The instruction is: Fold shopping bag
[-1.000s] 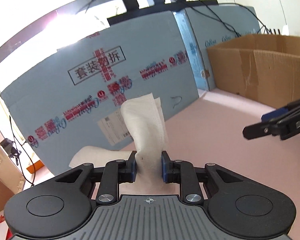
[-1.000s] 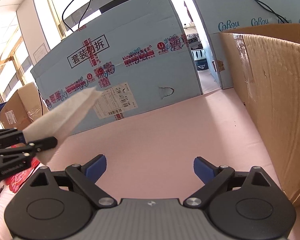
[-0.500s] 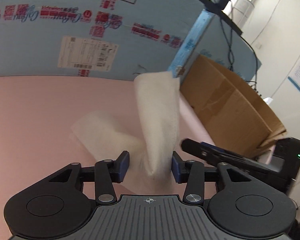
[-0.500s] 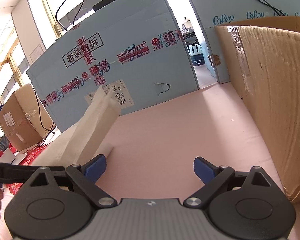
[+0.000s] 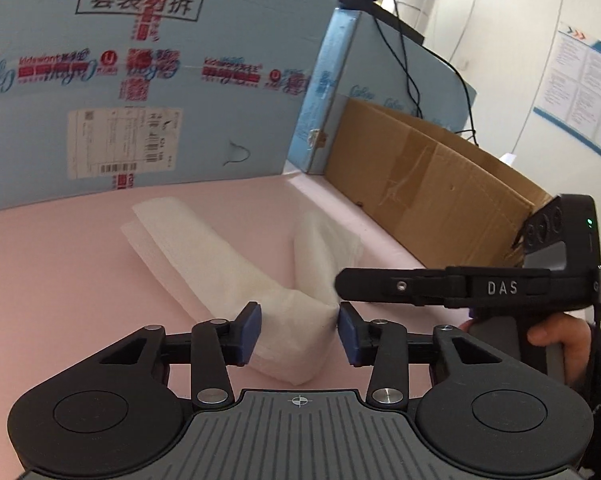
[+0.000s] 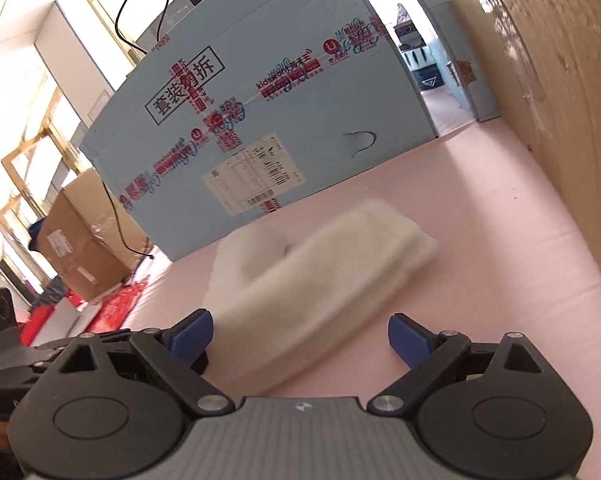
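The white shopping bag [image 5: 220, 264] lies on the pink table [image 5: 60, 280], folded into a long strip, with one flap [image 5: 324, 248] still standing up at the right. My left gripper [image 5: 299, 330] straddles the bag's near folded end. Its jaws are closing, and the blue pads stand at the cloth's sides without squeezing it. My right gripper [image 5: 342, 286], held in a hand, reaches in from the right, with its tip at the raised flap. In the right wrist view the bag [image 6: 320, 276] lies just ahead of the right gripper [image 6: 300, 334], whose jaws are wide open.
A tall blue printed carton [image 5: 180, 100] walls off the back of the table. A brown cardboard box [image 5: 420, 200] borders the right side. Left of the table are another brown box [image 6: 80, 240] and red items [image 6: 112, 308].
The left gripper came down and set the bag on the table, and its jaws went from shut on the cloth to apart. The upright flap has dropped lower. The right gripper now sits close to the bag.
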Demonstrator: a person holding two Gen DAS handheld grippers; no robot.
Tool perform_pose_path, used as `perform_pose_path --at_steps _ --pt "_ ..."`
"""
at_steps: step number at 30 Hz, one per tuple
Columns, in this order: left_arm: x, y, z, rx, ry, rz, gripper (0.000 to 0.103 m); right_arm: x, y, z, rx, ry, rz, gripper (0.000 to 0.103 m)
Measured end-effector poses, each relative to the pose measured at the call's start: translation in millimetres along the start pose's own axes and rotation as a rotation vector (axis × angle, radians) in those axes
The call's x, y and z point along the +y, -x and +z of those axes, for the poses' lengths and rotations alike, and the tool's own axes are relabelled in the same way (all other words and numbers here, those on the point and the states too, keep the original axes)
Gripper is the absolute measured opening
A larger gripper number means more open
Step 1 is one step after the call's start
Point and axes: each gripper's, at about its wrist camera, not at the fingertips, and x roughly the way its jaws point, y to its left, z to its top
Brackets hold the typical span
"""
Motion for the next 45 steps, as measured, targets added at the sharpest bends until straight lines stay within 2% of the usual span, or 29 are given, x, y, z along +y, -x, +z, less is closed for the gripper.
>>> perform_pose_path --at_steps 1,2,3,4,5,6,8,9,12,14,16,17,19,20,21,26,31,33,35,37,39,40,42,45 --pt "-5.9 1.0 0.1 -0.006 -0.058 0.038 0.041 -0.4 -0.5 -0.1 -0.004 -0.007 0.016 0.096" --pt "-9.1 3.8 -1.5 -0.015 -0.098 0.062 0.046 0.3 -0.1 -0.3 -0.01 -0.006 0.02 0.096" --pt "-19.5 8.4 -4.7 -0.039 -0.201 0.126 0.056 1.8 0.6 -0.6 -0.013 -0.004 0.017 0.096" --pt "-26.0 12.0 -7.3 -0.059 -0.272 0.165 0.062 3.5 1.4 -1.0 -0.015 -0.001 0.012 0.096" --pt "-31.5 14.7 -9.9 -0.069 -0.347 0.19 0.072 4.6 1.6 -1.3 -0.015 0.001 0.002 0.096" --pt "-36.9 17.3 -12.4 -0.079 -0.423 0.214 0.078 4.8 1.3 -1.1 -0.009 0.002 -0.014 0.096" --pt "-47.2 21.7 -19.2 -0.091 -0.602 0.224 0.083 5.5 1.3 -1.4 0.0 -0.001 -0.037 0.096" --pt "-51.7 21.2 -24.1 -0.084 -0.728 0.224 0.083 4.9 1.2 -1.4 0.005 -0.003 -0.049 0.096" --pt "-55.0 7.8 -29.3 -0.031 -0.97 0.239 0.083 3.8 1.6 -1.6 0.008 -0.005 -0.062 0.096" --pt "-53.6 -4.0 -26.6 0.028 -1.055 0.205 0.083 3.2 1.7 -1.2 0.01 -0.003 -0.062 0.096" --pt "-51.7 -12.0 -22.3 0.058 -1.07 0.173 0.083 3.4 1.9 -1.1 0.01 -0.002 -0.062 0.096" --pt "-49.1 -21.4 -16.1 0.089 -1.054 0.151 0.082 3.1 2.1 -1.0 0.009 -0.002 -0.063 0.096" --pt "-47.8 -30.7 -9.3 0.11 -1.012 0.121 0.07 2.8 2.7 -0.7 0.009 -0.003 -0.065 0.096" --pt "-45.7 -37.0 -4.8 0.117 -0.957 0.098 0.055 3.0 3.4 -0.5 0.005 -0.001 -0.071 0.096" --pt "-43.5 -43.4 -0.2 0.124 -0.901 0.074 0.046 3.5 4.5 -0.2 -0.001 0.004 -0.08 0.096" --pt "-31.9 -48.2 10.7 0.054 -0.655 0.053 0.032 7.7 11.6 0.8 -0.05 0.042 -0.1 0.096" --pt "-17.6 -1.6 30.0 -0.144 -0.403 0.125 0.031 15.0 24.5 -0.1 -0.137 0.068 -0.083 0.096" --pt "-24.0 21.9 37.8 -0.198 -0.339 0.13 0.031 16.8 29.3 0.0 -0.167 0.071 -0.07 0.096" --pt "-34.2 50.9 42.7 -0.243 -0.291 0.099 0.031 16.8 31.8 0.3 -0.178 0.066 -0.049 0.096" --pt "-42.2 72.5 49.1 -0.26 -0.235 0.055 0.031 15.5 31.7 0.8 -0.174 0.055 -0.022 0.096" --pt "-52.3 96.3 54.6 -0.25 -0.115 -0.017 0.031 13.2 30.5 1.9 -0.159 0.035 0.027 0.096" --pt "-53.5 102.9 54.4 -0.248 -0.09 -0.032 0.031 12.2 29.0 2.7 -0.145 0.022 0.054 0.096" --pt "-58.2 119.4 52.1 -0.24 0.042 -0.103 0.031 10.2 24.8 2.7 -0.105 0.001 0.098 0.096" --pt "-53.3 116.3 35.8 -0.191 0.162 -0.144 0.032 11.5 15.8 0.3 -0.037 0.001 0.129 0.096"
